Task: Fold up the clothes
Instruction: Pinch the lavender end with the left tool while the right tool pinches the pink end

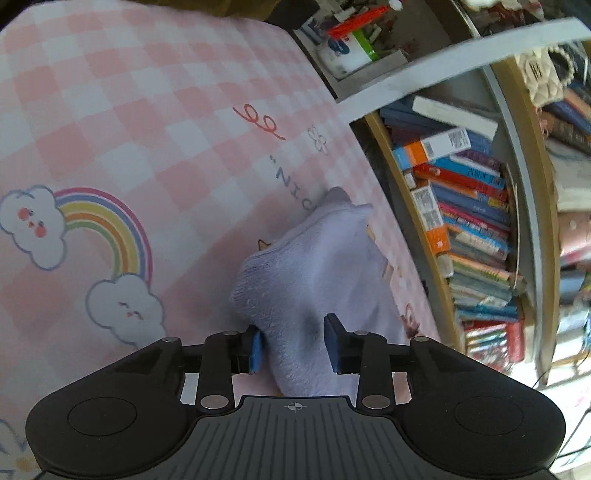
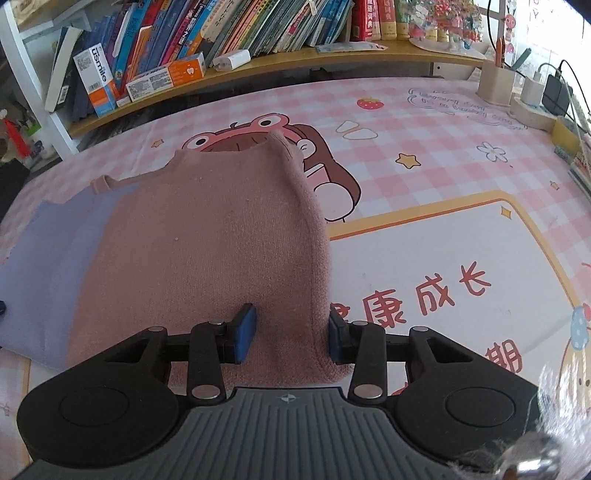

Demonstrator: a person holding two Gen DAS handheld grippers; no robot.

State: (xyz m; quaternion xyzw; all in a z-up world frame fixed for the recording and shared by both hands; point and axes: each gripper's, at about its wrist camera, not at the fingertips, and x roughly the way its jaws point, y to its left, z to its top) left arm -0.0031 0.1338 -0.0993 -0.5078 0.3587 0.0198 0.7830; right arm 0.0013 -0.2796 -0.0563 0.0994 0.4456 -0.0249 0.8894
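Knitwear in two colours on the table, one piece per gripper. Lilac knit (image 1: 317,266) lies bunched on the pink checked tablecloth (image 1: 147,110), near its right edge in the left wrist view, covering part of the printed lettering. Left gripper (image 1: 293,345) has this fabric between its blue pads (image 1: 256,350); left pad touches the cloth, right pad looks just clear of it, so a firm pinch cannot be told. Jaws partly spread, not wide.

Pink knit (image 2: 207,236) lies flat in the right wrist view, overlapping the lilac piece, which shows at its left. Its far edge reaches the frog cartoon (image 2: 236,138) printed on the cloth. Right gripper (image 2: 291,336) straddles the near right edge of the pink knit: left pad rests on top of the fabric, right pad sits against the folded side edge. Jaws partly closed around that edge.

Rainbow and cloud print (image 1: 92,236) to the left of the lilac piece. Bookshelf (image 2: 229,33) packed with books runs behind the table. Pen holder (image 2: 496,83) and chargers at the far right corner.
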